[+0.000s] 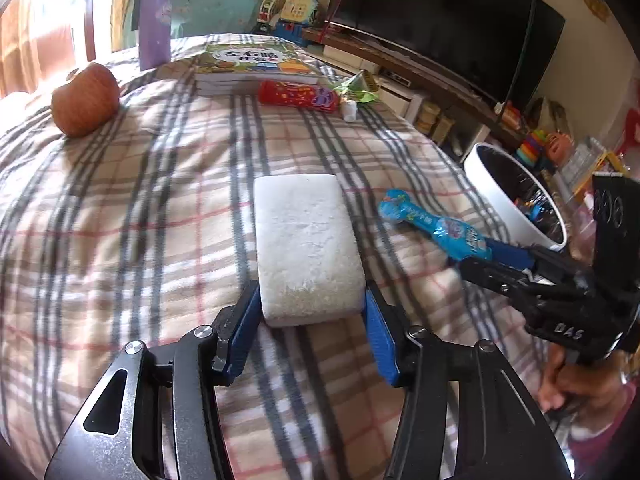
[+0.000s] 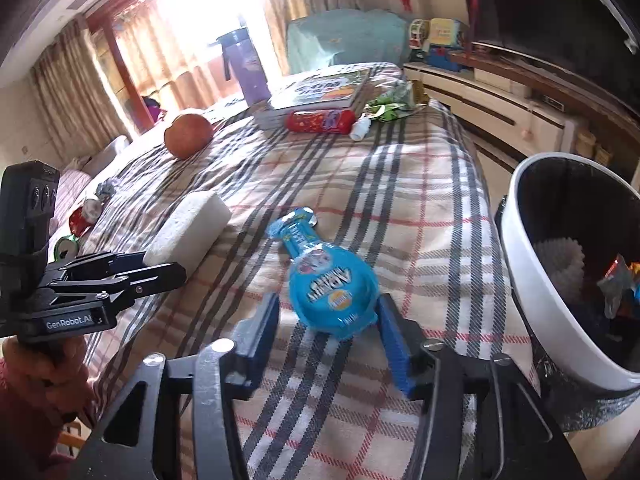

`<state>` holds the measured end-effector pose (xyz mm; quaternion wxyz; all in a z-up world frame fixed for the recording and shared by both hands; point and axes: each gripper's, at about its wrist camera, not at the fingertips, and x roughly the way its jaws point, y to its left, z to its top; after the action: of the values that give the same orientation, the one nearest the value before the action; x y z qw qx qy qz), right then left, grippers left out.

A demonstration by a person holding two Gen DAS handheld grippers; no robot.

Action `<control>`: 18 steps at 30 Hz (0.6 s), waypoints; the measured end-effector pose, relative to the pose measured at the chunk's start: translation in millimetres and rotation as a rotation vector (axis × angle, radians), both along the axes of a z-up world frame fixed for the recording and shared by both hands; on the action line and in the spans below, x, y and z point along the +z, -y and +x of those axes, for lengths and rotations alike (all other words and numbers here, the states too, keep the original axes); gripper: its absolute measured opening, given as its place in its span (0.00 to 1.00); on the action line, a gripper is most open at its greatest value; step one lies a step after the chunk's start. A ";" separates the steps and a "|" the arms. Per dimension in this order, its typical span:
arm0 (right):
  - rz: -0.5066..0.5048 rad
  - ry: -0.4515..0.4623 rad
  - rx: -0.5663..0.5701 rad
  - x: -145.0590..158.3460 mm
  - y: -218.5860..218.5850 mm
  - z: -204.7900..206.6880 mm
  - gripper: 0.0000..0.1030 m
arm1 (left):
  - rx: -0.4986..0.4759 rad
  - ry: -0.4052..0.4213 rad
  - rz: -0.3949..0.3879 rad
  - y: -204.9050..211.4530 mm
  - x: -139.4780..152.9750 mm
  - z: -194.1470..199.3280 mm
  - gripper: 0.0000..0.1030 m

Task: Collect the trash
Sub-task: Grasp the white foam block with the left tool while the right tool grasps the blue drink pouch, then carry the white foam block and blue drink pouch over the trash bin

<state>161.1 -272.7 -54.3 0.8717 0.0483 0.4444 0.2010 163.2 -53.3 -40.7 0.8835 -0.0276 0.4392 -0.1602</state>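
A white foam block [image 1: 306,246] lies on the plaid cloth; it also shows in the right wrist view [image 2: 188,230]. My left gripper [image 1: 308,316] has its blue fingers at both sides of the block's near end, touching it. A blue bottle-shaped wrapper [image 2: 330,284] lies to the right of the block, also seen in the left wrist view [image 1: 432,228]. My right gripper [image 2: 328,320] has its fingers at both sides of the wrapper's wide end, touching or nearly so. A white trash bin [image 2: 568,268] with a black liner holds some trash, right of the table.
Farther back lie a red wrapper [image 1: 298,96], a green wrapper [image 1: 356,88], a small white bottle [image 1: 349,111], stacked books [image 1: 252,64], an apple [image 1: 86,100] and a purple tumbler [image 1: 154,20]. A TV [image 1: 448,20] stands beyond the right edge.
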 end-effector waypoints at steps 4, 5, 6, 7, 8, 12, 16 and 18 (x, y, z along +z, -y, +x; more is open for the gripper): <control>-0.018 0.016 0.024 2.4 -3.3 6.0 0.62 | 0.039 0.011 0.025 -3.7 -1.6 -0.8 0.65; -0.025 0.016 0.029 2.4 -3.7 9.2 0.62 | 0.048 0.018 0.031 -4.0 -1.2 -2.6 0.66; -0.030 0.018 0.038 1.7 -4.4 11.9 0.62 | 0.052 0.020 0.034 -3.9 -1.5 -1.6 0.67; -0.031 0.017 0.047 0.3 -6.4 14.3 0.62 | 0.058 0.021 0.036 -2.8 -1.6 -1.3 0.68; -0.033 0.011 0.058 -1.5 -7.8 18.0 0.62 | 0.061 0.023 0.039 -1.8 -1.9 -0.4 0.68; -0.039 -0.011 0.091 -8.1 -15.4 24.7 0.62 | 0.080 0.028 0.052 2.1 -4.0 4.4 0.68; -0.057 -0.005 0.085 -8.6 -15.8 20.5 0.47 | 0.092 0.029 0.045 4.4 -5.4 8.5 0.63; -0.048 0.001 0.064 -7.1 -12.9 16.3 0.47 | 0.074 0.024 0.023 6.5 -5.1 9.0 0.46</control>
<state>177.3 -259.8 -61.4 0.8661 0.0131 0.4498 0.2179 172.2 -59.7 -45.9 0.8943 -0.0316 0.4291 -0.1226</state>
